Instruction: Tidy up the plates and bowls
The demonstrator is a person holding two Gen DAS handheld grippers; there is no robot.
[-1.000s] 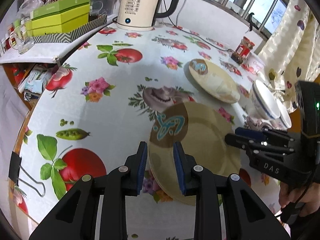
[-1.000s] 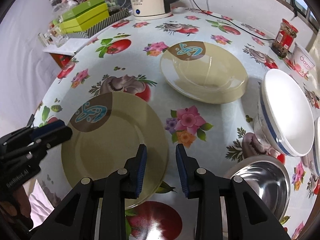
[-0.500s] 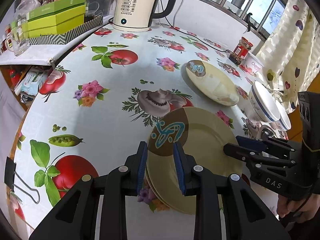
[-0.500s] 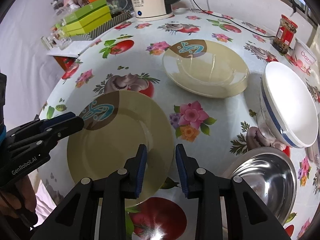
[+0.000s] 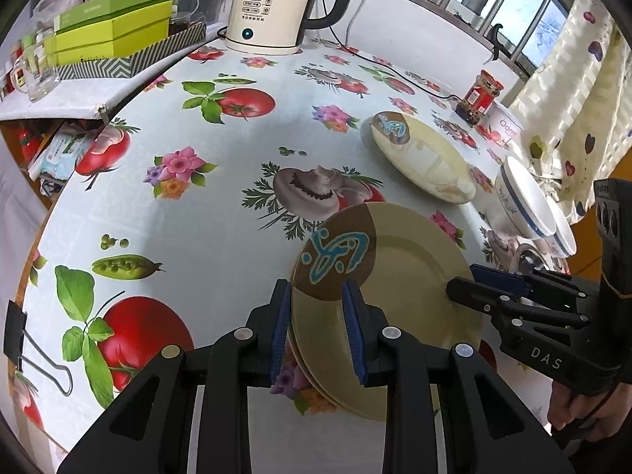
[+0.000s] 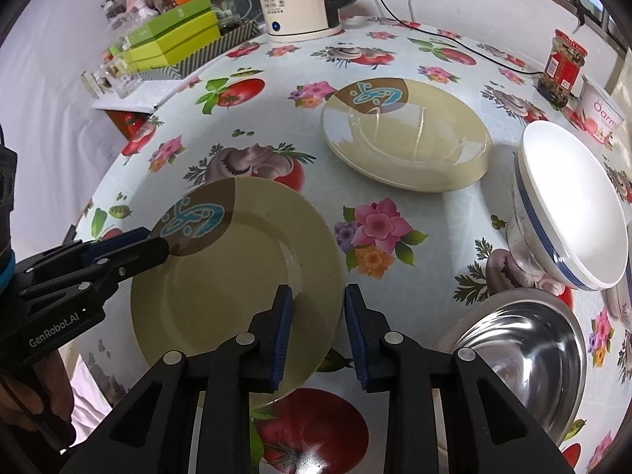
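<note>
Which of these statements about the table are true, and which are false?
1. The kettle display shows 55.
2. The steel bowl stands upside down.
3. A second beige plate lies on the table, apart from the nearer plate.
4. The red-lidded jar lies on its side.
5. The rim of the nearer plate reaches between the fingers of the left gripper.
1. True: the kettle shows 55 on its display.
2. False: the steel bowl stands with its open side up.
3. True: the second beige plate lies farther back, with tablecloth between it and the nearer plate.
4. False: the red-lidded jar stands upright.
5. True: the rim sits between the fingers of the left gripper.
</note>
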